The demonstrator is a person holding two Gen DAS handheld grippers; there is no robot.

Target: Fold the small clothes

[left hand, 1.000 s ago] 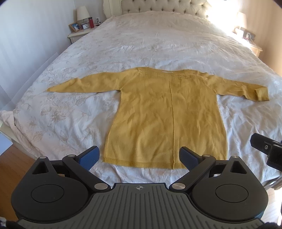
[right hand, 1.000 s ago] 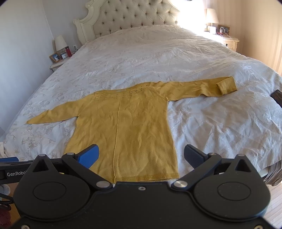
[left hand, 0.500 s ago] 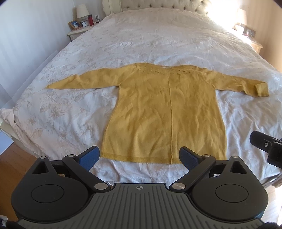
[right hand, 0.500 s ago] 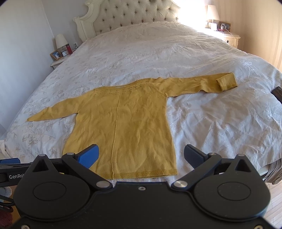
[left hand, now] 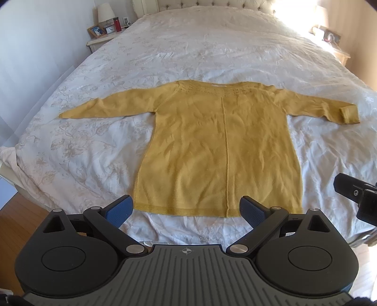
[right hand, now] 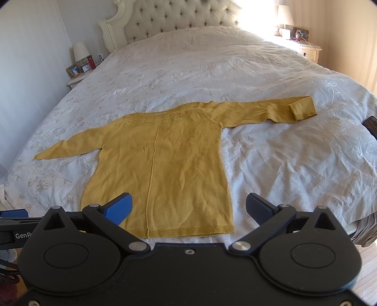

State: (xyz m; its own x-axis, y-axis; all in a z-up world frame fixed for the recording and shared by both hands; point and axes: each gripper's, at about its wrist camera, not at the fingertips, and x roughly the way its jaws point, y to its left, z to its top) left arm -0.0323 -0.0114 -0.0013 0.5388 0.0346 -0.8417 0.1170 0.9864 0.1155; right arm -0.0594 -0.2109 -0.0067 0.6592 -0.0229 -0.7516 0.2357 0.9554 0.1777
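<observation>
A mustard-yellow long-sleeved sweater [left hand: 219,146] [right hand: 162,164] lies flat on the bed, both sleeves spread sideways, hem nearest me. Its right cuff [right hand: 302,107] is turned back. My left gripper [left hand: 186,209] hovers open just in front of the hem, with nothing between its blue pads. My right gripper [right hand: 188,208] is also open and empty, above the hem's right part. A piece of the right gripper [left hand: 358,197] shows at the right edge of the left wrist view.
The white floral bedspread [left hand: 212,47] covers a wide bed with a tufted headboard [right hand: 174,16]. Nightstands with lamps stand at the back left [left hand: 103,35] and back right [right hand: 304,44]. Wooden floor [left hand: 16,216] shows beside the bed's foot.
Both grippers have edged forward and slightly up toward the bed, so the sweater's hem sits a little farther from the fingertips in view. The sweater itself has not moved.
</observation>
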